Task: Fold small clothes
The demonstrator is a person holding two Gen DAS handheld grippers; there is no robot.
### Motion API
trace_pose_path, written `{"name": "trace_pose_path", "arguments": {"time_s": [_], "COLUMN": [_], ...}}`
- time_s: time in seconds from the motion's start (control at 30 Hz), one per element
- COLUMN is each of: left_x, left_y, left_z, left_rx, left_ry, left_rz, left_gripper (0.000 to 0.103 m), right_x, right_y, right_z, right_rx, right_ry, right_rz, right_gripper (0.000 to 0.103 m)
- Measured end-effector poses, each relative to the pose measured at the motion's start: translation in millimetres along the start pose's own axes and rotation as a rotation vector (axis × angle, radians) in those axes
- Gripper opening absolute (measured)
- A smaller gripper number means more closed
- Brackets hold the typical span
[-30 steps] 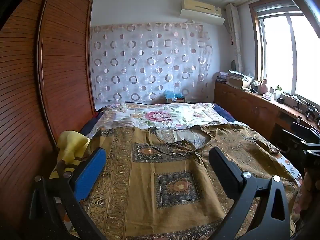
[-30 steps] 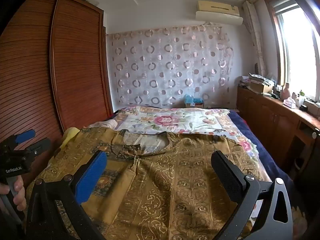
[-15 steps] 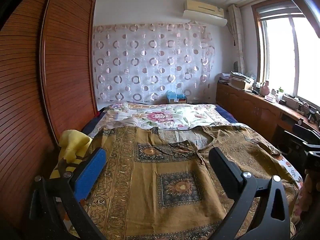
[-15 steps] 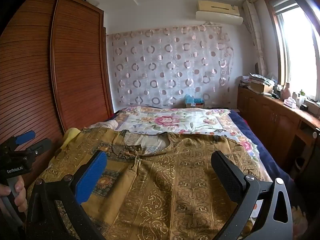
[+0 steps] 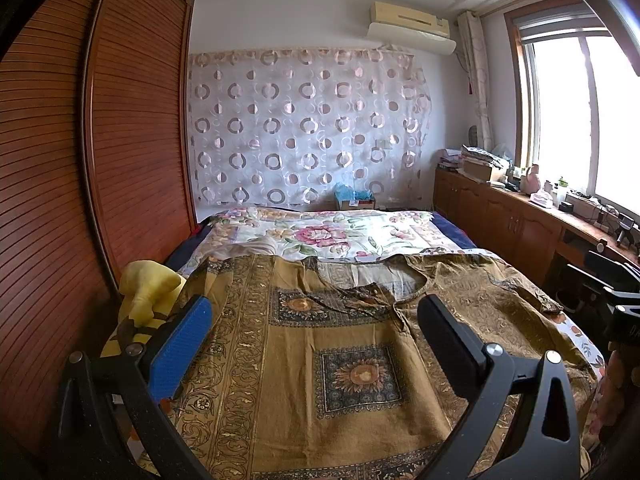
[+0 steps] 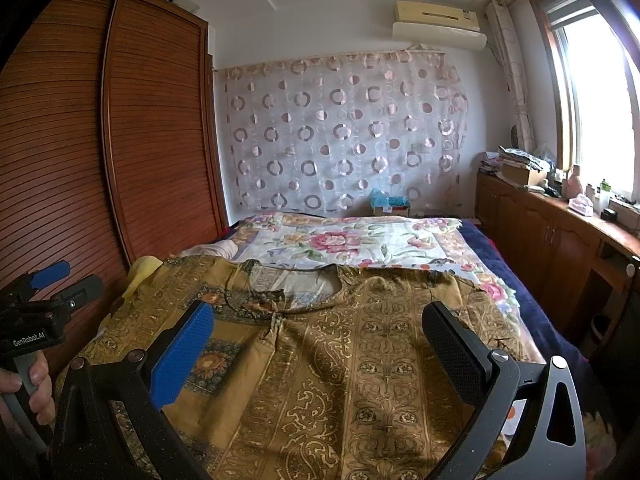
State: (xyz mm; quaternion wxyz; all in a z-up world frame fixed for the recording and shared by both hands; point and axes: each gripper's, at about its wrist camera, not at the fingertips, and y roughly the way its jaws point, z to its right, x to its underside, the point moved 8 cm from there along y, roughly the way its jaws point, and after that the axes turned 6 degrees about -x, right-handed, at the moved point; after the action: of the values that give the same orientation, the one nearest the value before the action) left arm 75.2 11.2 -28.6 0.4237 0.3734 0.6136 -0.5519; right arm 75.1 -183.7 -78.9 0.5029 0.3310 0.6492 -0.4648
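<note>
A brown-gold patterned top [image 5: 320,360] [image 6: 360,360] lies spread flat on the bed, neckline towards the far wall. My left gripper [image 5: 316,344] hovers above its near part, open, with nothing between the blue and black fingers. My right gripper [image 6: 320,348] hangs open over the top's right half, also holding nothing. In the right wrist view the left gripper [image 6: 52,288] shows at the left edge, held by a hand [image 6: 36,384]. The right gripper's body [image 5: 616,300] appears at the right edge of the left wrist view.
A floral sheet [image 5: 320,236] [image 6: 348,240] covers the far bed. A yellow garment [image 5: 148,292] lies at the bed's left edge beside the wooden wardrobe [image 5: 80,160]. A wooden cabinet [image 6: 552,232] with clutter runs along the right under the window.
Both views have shifted only slightly; the left gripper has tilted a little upward. Both grippers stay open and the top has not moved.
</note>
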Motion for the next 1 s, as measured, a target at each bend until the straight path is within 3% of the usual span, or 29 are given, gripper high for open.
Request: {"name": "trace_pose_path", "arguments": {"time_s": [1.0], "left_x": [-4.7], "left_y": [-2.4], "left_z": [-0.8], "left_rx": [-0.002], "left_ry": [-0.004], "left_rz": [0.007], "left_gripper": [0.103], "right_x": [-0.2], "right_y": [-1.4], "right_z": [-1.2], "right_rx": [0.003], "right_ry": [0.000], "right_rz": [-0.002], "right_gripper": [0.103]}}
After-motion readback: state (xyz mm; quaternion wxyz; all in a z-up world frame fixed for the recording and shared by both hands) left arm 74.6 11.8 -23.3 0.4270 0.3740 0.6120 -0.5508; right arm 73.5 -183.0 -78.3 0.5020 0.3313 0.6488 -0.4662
